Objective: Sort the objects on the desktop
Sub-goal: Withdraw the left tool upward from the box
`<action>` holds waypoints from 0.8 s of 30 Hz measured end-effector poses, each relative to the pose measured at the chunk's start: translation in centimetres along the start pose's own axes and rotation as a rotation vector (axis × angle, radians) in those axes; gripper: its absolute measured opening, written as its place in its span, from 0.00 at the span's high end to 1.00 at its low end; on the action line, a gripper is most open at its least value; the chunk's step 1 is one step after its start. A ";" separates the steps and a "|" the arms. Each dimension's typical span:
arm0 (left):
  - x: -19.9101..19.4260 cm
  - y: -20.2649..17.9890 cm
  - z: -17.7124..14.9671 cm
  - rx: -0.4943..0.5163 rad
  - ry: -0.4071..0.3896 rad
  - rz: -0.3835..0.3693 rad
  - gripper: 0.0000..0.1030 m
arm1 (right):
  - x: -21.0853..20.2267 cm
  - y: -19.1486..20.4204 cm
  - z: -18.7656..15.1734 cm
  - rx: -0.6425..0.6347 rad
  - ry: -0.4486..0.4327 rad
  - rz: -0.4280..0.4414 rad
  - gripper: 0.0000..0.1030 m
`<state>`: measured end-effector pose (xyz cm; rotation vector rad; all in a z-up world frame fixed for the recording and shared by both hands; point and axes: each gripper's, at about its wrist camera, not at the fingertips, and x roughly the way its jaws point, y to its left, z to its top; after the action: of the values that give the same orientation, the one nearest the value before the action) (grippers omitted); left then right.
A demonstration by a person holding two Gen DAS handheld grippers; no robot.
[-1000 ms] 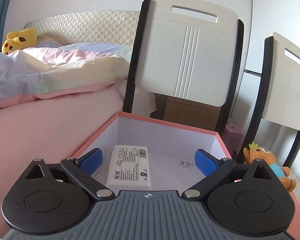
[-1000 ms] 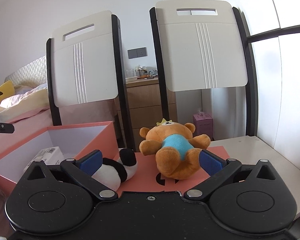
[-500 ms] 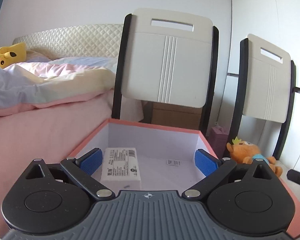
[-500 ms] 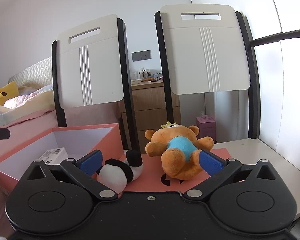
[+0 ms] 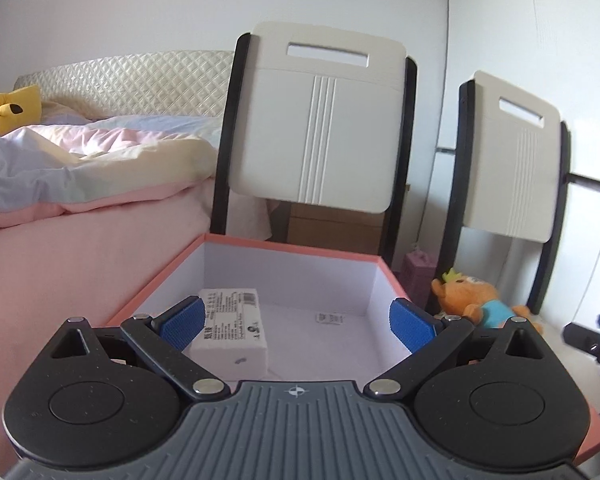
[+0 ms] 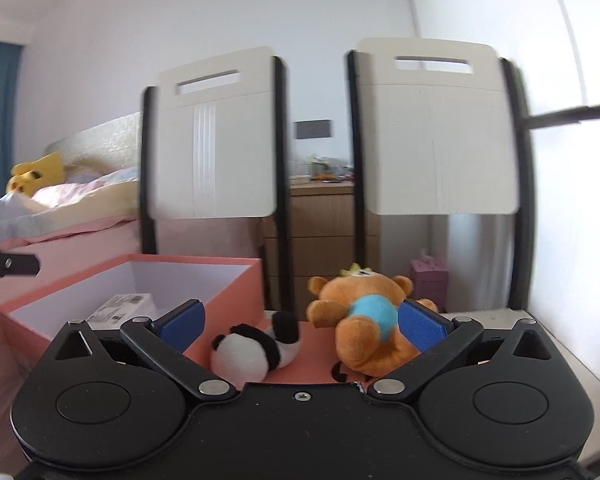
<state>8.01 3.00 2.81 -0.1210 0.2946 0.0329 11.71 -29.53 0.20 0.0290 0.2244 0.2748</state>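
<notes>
Right wrist view: right gripper spread, empty, panda and bear lying just ahead between fingers; left gripper spread over box.

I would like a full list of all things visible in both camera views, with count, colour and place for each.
storage box: 1, pink outside, white inside, open, on the desk
white packet: 1, printed label, inside the box, left part
bear plush: 1, orange with blue shirt, on the pink lid
panda plush: 1, black and white, on the lid beside the bear
pink lid: 1, flat, right of the box
folding chairs: 2, white and black, behind the desk
yellow plush: 1, on the bed
left gripper: 1, blue pads, jaws open, over the box
right gripper: 1, blue pads, jaws open, before the plushes
</notes>
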 end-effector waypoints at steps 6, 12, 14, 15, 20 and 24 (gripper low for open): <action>0.3 0.2 -0.2 0.023 -0.051 0.002 0.03 | 0.0 -2.6 0.4 0.070 -0.033 -0.034 0.00; 1.1 0.8 -0.6 0.088 -0.108 -0.008 0.03 | -0.2 -4.6 -0.1 0.077 -0.101 -0.151 0.00; 1.4 1.4 -0.5 0.053 -0.084 0.002 0.03 | 0.0 -5.1 -0.2 0.121 -0.090 -0.148 0.00; 1.5 1.7 -0.4 0.026 -0.069 0.008 0.03 | 0.0 -5.1 -0.2 0.136 -0.089 -0.147 0.00; 0.4 2.0 -0.5 -0.015 -0.038 -0.001 0.03 | -0.7 -3.9 -0.3 0.138 -0.097 -0.100 0.00; -0.8 1.7 -0.5 -0.014 -0.057 -0.020 0.03 | -1.4 -3.2 -0.4 0.144 -0.103 -0.048 0.00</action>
<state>7.03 4.58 2.41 -0.1362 0.2358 0.0184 11.17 -33.03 -0.04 0.1794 0.1422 0.2084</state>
